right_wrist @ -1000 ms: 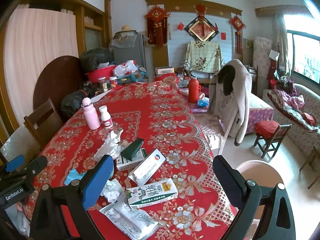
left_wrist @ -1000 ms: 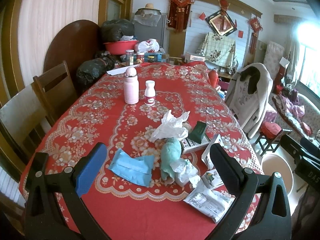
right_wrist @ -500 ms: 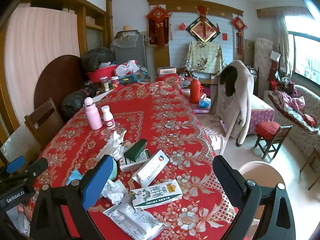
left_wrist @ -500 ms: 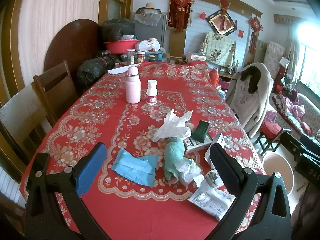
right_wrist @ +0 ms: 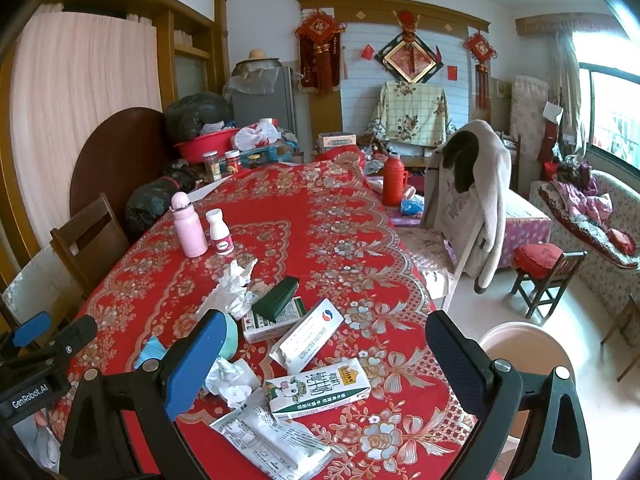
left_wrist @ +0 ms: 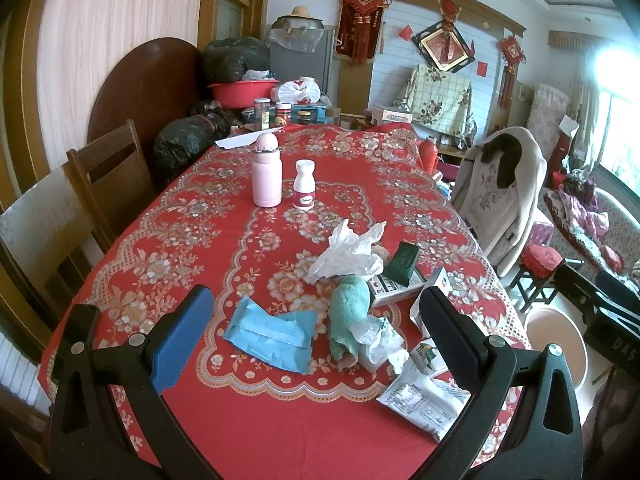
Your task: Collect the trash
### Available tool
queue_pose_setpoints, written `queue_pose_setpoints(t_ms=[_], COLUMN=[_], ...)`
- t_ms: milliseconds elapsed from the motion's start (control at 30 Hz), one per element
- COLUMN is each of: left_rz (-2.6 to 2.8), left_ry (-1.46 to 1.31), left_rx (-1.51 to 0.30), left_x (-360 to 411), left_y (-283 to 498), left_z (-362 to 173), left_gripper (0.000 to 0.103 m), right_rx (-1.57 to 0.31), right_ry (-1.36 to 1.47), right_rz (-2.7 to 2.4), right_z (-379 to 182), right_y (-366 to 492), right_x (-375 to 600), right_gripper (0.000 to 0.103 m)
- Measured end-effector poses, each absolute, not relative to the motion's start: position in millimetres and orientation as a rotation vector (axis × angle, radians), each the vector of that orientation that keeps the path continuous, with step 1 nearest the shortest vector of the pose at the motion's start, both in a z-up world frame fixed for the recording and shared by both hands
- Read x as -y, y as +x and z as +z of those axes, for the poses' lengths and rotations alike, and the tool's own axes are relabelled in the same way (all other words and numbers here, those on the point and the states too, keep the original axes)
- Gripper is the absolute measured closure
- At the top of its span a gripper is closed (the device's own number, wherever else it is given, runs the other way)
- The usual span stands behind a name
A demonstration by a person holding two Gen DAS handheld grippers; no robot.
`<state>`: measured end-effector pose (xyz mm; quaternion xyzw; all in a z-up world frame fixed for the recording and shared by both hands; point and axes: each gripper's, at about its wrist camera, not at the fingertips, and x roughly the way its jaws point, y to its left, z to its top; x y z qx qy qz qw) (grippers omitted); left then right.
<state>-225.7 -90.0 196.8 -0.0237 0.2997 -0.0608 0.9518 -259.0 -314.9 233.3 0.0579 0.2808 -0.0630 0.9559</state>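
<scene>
Jaws wide above crumpled tissues, cartons, wrappers.

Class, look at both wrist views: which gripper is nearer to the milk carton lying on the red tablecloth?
Right. The right gripper hangs just above the milk carton, which lies between its open jaws. The left gripper hangs over the blue packet, with the carton beyond its right jaw.

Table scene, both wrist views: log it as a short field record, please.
surface: table with red floral cloth
trash pile: white tissue, blue packet, milk carton, white wrapper
upright items: pink bottle, white pill bottle
bin: beige bucket on floor beside table
left gripper: open, holding nothing
right gripper: open, holding nothing
</scene>
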Motion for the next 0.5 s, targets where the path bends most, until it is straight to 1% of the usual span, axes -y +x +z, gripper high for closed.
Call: queue_pose_setpoints(t_ms=[500], left_rz=[-0.125], left_ry=[-0.046], left_rx=[-0.61], left_x=[87.3], left_y=[-225.7], left_z=[195.3], left_gripper=[0.001], right_rx=[-0.584], right_ry=[0.126], right_rz=[-0.123], right_z=[228.7], right_y=[-257.1], right_x=[314.3], right_gripper=[0.004])
